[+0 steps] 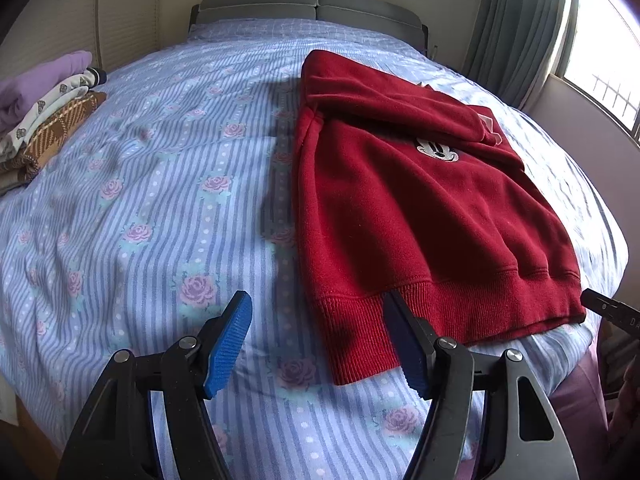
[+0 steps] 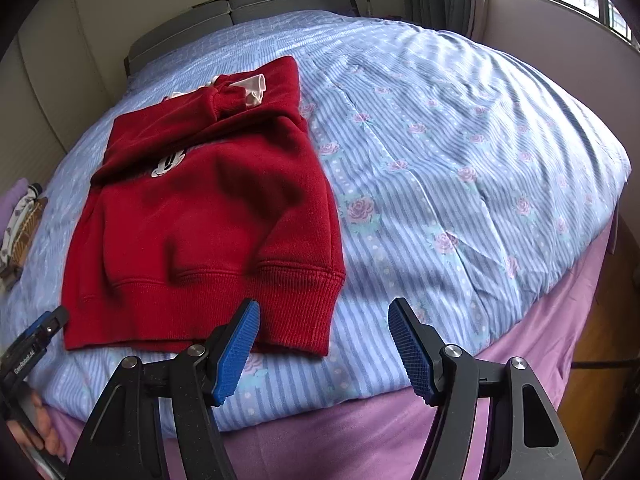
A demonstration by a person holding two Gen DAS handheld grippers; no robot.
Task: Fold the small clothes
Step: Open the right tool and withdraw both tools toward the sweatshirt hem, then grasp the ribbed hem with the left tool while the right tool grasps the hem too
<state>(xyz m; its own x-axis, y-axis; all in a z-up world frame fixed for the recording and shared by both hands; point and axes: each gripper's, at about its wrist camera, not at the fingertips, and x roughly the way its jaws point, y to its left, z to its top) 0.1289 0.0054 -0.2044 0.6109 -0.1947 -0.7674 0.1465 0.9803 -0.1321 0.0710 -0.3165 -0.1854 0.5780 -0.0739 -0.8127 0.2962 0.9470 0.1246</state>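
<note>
Bare bedspread (image 1: pixel 160 208) between red sweatshirt (image 1: pixel 400 208) and clothes stack (image 1: pixel 44 120)

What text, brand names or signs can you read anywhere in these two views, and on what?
"GenRobot.AI": on the left gripper, seen from the right wrist.
"DA": partial letters on the right gripper, cut off.
Red sweatshirt: only a cartoon mouse face, no words.

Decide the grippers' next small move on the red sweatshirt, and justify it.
Probably lower both to the ribbed hem and pinch its corners: the sweatshirt lies flat, sleeves folded in, and the left gripper and right gripper hang open, empty, just short of it.
</note>
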